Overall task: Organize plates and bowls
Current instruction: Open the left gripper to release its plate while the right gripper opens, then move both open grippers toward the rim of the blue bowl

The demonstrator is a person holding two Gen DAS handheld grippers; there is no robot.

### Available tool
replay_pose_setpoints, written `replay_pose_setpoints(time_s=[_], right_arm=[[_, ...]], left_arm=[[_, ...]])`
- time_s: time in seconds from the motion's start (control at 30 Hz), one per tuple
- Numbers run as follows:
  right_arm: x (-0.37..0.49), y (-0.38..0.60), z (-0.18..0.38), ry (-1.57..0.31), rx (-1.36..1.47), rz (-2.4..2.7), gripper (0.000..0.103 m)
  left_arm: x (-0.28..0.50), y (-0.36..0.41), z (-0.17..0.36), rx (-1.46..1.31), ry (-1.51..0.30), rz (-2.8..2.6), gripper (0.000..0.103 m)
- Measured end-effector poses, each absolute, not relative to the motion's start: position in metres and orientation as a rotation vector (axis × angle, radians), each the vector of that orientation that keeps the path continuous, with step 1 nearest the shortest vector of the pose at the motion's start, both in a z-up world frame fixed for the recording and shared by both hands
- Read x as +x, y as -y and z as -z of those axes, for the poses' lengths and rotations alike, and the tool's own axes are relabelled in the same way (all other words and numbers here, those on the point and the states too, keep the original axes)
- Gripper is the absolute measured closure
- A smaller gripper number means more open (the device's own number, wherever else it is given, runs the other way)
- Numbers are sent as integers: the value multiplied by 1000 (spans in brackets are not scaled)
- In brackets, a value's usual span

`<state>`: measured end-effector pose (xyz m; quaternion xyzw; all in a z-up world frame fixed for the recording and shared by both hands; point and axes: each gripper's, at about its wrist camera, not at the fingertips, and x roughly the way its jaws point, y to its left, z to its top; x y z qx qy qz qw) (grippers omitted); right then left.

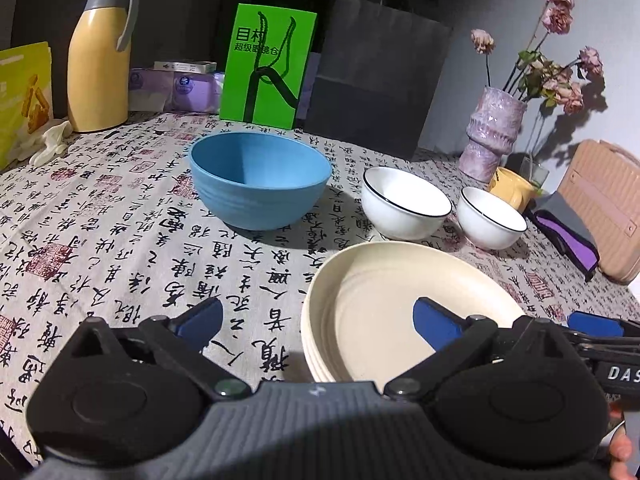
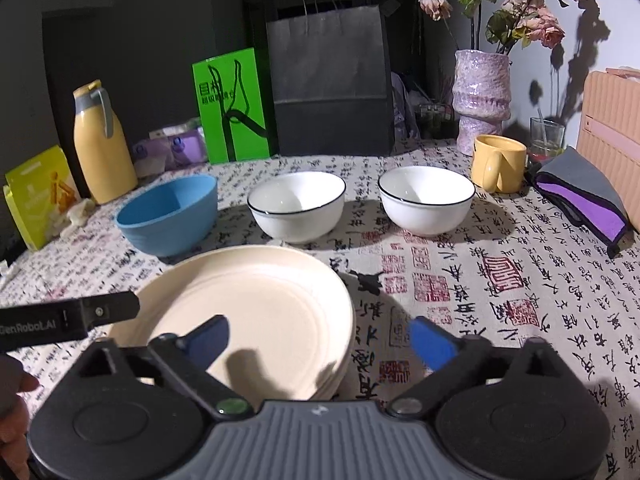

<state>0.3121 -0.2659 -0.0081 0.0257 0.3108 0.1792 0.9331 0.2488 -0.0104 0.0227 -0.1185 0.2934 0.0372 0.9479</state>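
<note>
Each gripper, the left gripper [image 1: 318, 322] and the right gripper [image 2: 320, 338], has a ribbed grey body, two round black housings, black linkage arms with small screws, and blue-padded fingers [image 2: 430, 342]. White lettering marks the side bars.

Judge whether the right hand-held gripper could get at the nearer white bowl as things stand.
Probably yes. The right hand-held gripper is open and empty, and the white bowl stands clear beyond the stack of cream plates, which lies low.
</note>
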Motion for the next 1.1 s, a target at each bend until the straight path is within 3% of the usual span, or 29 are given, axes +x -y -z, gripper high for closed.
replay_pose_setpoints(time_s=[0.6, 1.1], right_arm=[[304, 261, -8, -590, 118, -282, 0], [347, 191, -49, -580, 157, -392, 0]], left_arm=[[238, -28, -52, -265, -487, -11, 0], [249, -85, -91, -325, -471, -150, 0]])
